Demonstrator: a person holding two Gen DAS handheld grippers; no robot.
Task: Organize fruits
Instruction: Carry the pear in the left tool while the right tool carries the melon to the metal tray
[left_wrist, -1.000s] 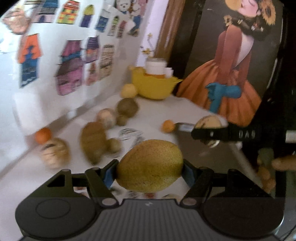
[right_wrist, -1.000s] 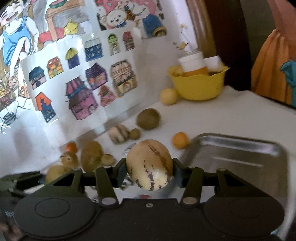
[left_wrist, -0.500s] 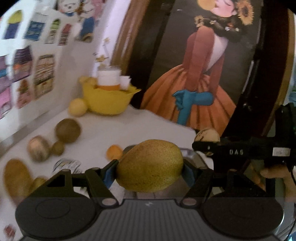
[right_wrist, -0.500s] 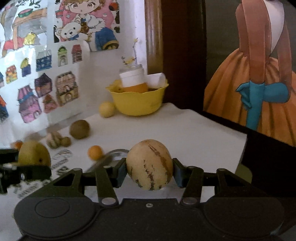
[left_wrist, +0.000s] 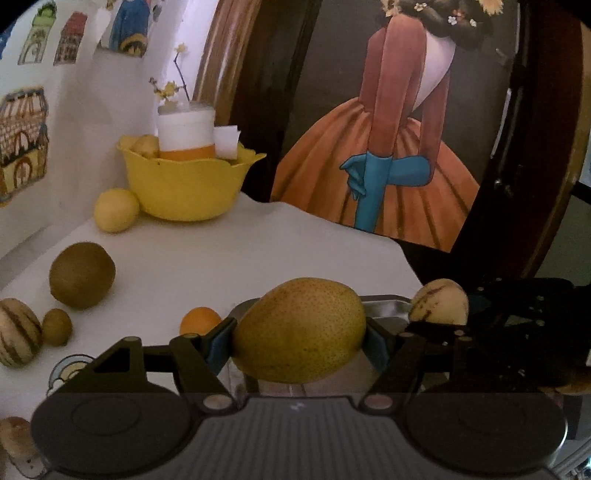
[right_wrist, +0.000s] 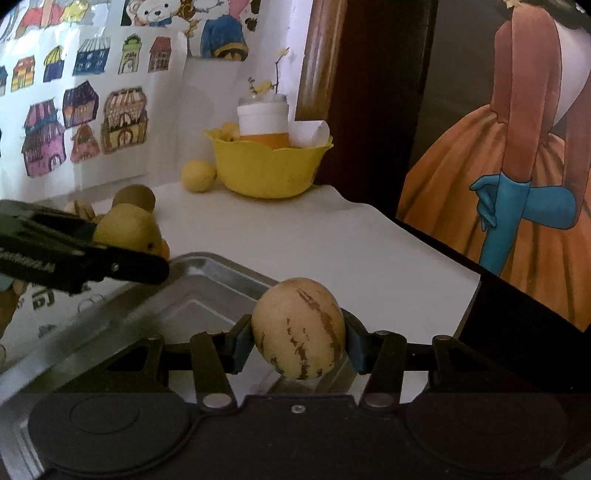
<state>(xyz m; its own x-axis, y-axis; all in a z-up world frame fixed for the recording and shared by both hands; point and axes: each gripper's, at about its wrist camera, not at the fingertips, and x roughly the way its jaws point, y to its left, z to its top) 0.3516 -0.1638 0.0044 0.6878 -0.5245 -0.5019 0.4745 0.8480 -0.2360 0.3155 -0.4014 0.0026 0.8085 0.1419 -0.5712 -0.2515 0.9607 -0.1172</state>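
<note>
Both hands are over the metal tray (right_wrist: 207, 280) now, each with a fruit; the left gripper (left_wrist: 295, 341) is clamped on a speckled yellow-green pear (left_wrist: 299, 328), blue pads pressed to either side; the right gripper (right_wrist: 299, 341) is closed on a pale striped melon (right_wrist: 298, 326), pinched at its middle; neither fruit touches the tray yet, by the look of it. To do this well, I'd say lower each one close to the tray floor before letting go, since round fruit rolls; keep the two grippers apart, pear to one side, melon to the other. More fruit waits on the white table (left_wrist: 258, 251): a kiwi (left_wrist: 82, 275), a small orange (left_wrist: 199, 320), a lemon (left_wrist: 116, 209) beside the yellow bowl (left_wrist: 184, 184).
</note>
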